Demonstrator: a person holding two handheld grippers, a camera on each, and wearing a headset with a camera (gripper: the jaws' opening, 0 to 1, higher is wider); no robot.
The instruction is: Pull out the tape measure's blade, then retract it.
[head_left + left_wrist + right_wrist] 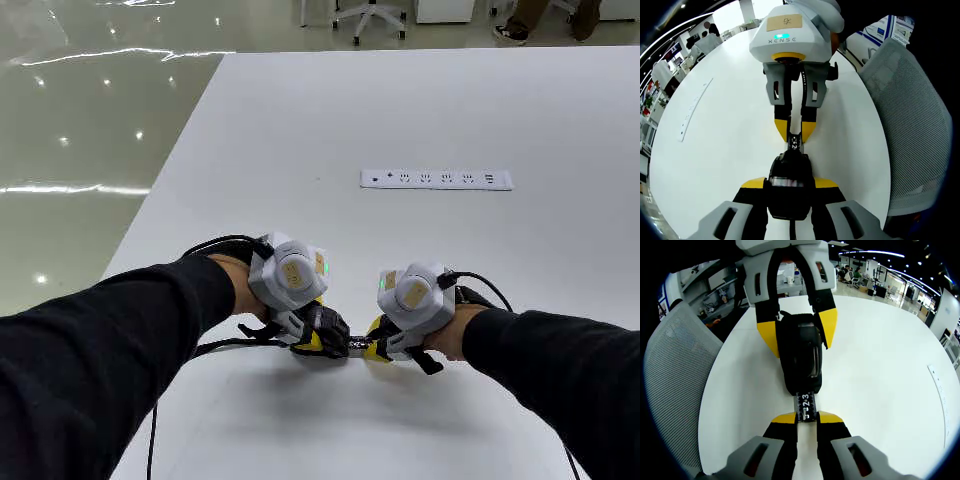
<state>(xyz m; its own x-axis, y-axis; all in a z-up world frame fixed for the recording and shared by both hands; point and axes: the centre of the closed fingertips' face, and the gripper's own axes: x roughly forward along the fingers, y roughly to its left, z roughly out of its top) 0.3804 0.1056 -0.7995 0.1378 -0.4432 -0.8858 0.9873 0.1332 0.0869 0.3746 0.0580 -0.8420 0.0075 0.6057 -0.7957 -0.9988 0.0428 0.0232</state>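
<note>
A black tape measure (pixel 790 192) sits between the yellow-tipped jaws of my left gripper (pixel 790 183), which is shut on its case. A short length of blade (pixel 805 406), printed with numbers, sticks out of the case (pixel 801 357). My right gripper (pixel 805 418) is shut on that blade close to the case. In the head view the left gripper (pixel 318 338) and right gripper (pixel 375 350) face each other low over the white table (pixel 400 110), a few centimetres apart, with the blade (pixel 357 345) spanning the gap.
A white power strip (pixel 436 179) lies flat further back on the table. The table's left edge drops to a shiny floor (pixel 80 120). A grey mesh chair (pixel 910 125) stands beside the table's near edge. Black cables (pixel 215 345) trail from the grippers.
</note>
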